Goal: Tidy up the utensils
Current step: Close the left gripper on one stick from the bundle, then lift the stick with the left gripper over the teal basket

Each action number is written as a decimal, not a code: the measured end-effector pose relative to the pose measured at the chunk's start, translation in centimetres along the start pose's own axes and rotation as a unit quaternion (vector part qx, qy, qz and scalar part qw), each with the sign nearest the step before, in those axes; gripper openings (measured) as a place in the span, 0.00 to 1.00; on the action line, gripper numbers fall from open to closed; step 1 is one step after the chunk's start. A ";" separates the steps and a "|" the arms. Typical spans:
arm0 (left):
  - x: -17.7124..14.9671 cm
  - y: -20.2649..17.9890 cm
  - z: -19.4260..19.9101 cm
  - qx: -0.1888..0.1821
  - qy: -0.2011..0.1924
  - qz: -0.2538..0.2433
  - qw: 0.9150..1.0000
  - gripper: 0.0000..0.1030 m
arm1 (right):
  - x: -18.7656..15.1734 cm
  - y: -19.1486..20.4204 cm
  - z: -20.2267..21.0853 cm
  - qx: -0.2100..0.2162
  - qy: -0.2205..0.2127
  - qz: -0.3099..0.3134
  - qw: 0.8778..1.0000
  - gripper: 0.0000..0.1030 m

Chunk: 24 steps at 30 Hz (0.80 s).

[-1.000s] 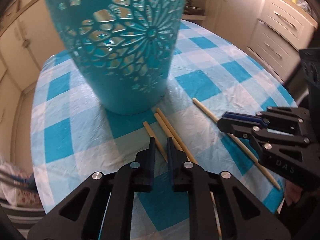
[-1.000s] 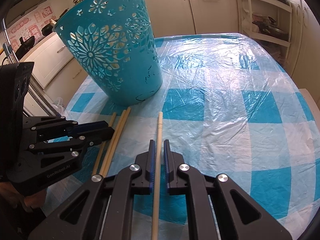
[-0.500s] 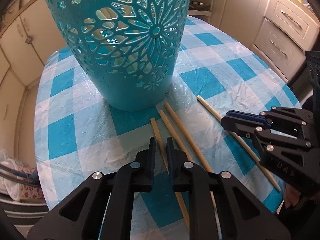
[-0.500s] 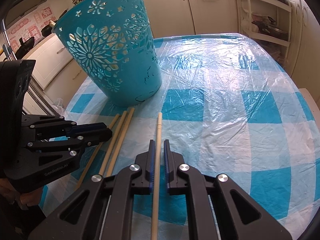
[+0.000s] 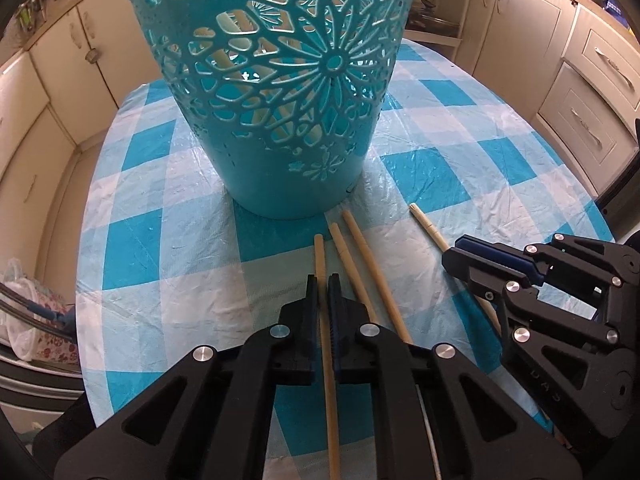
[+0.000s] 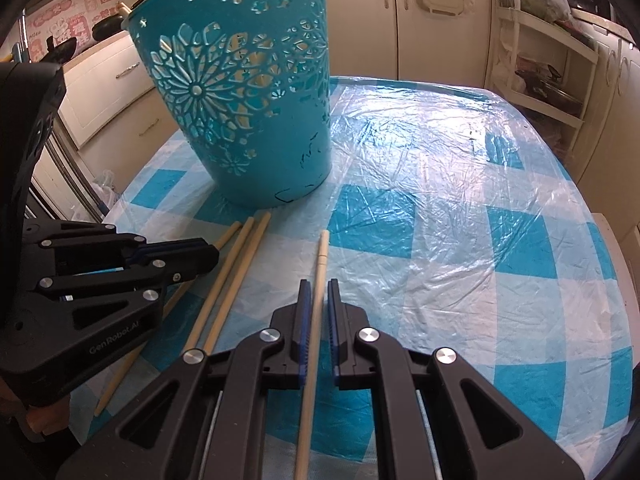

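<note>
Four wooden chopsticks lie on the checked tablecloth (image 6: 460,208) in front of the turquoise basket (image 5: 280,92), and all of them point with their far ends toward the foot of that basket, so the way to go is forward and then up over its high rim. The left chopstick (image 5: 320,264) runs straight along the fingers of the left gripper (image 5: 323,300), its tip just short of the basket. The jaws of this gripper have just been closing, and now they are together on the stick, with its long axis going out between them in front and behind. Beside it, two loose chopsticks (image 5: 360,256) lie close together, touching or almost, not held by anything. The right gripper (image 6: 316,304) is clamped in the same way on the fourth chopstick (image 6: 322,256), which lies apart from the pair, on their right. Both grippers point downward to the table, side by side, each nearer to its own stick. Through the holes of the basket I can see some pale sticks already standing inside. I judge that the next move is a lift and a turning of each stick to bring it over the rim; the basket is tall, so the long sticks could knock against its wall.
</note>
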<state>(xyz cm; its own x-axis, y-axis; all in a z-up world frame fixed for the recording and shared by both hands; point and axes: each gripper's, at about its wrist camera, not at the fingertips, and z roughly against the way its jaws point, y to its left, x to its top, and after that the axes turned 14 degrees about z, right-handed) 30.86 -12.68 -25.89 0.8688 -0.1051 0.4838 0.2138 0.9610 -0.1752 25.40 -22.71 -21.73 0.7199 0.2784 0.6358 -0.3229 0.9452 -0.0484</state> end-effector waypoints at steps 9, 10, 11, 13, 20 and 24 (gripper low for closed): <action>-0.9 1.5 2.8 -0.010 -0.019 0.022 1.000 0.05 | -0.4 -0.9 0.1 0.023 -0.007 -0.029 0.999 0.06; -1.0 1.7 3.3 -0.014 -0.022 0.026 0.999 0.05 | -0.4 -1.0 0.1 0.025 -0.007 -0.030 0.999 0.06; -1.1 1.9 3.8 -0.017 -0.026 0.030 0.999 0.05 | -0.4 -1.0 0.1 0.026 -0.008 -0.032 0.999 0.06; -1.3 2.2 4.8 -0.021 -0.032 0.034 0.999 0.05 | -0.5 -1.2 0.1 0.030 -0.009 -0.036 0.999 0.06; -1.9 2.1 7.9 -0.037 -0.061 0.037 0.997 0.05 | -0.4 -1.0 0.2 0.023 -0.007 -0.031 0.999 0.06; -2.0 1.8 9.9 -0.048 -0.078 0.038 0.995 0.05 | -0.4 -0.6 0.1 0.018 -0.006 -0.026 0.999 0.06</action>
<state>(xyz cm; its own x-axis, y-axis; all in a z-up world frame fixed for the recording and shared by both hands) 25.06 -8.16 -18.72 0.8054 0.0144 0.5926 0.1991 0.9350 -0.2933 25.26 -23.42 -21.84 0.7290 0.2265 0.6459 -0.3067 0.9517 0.0125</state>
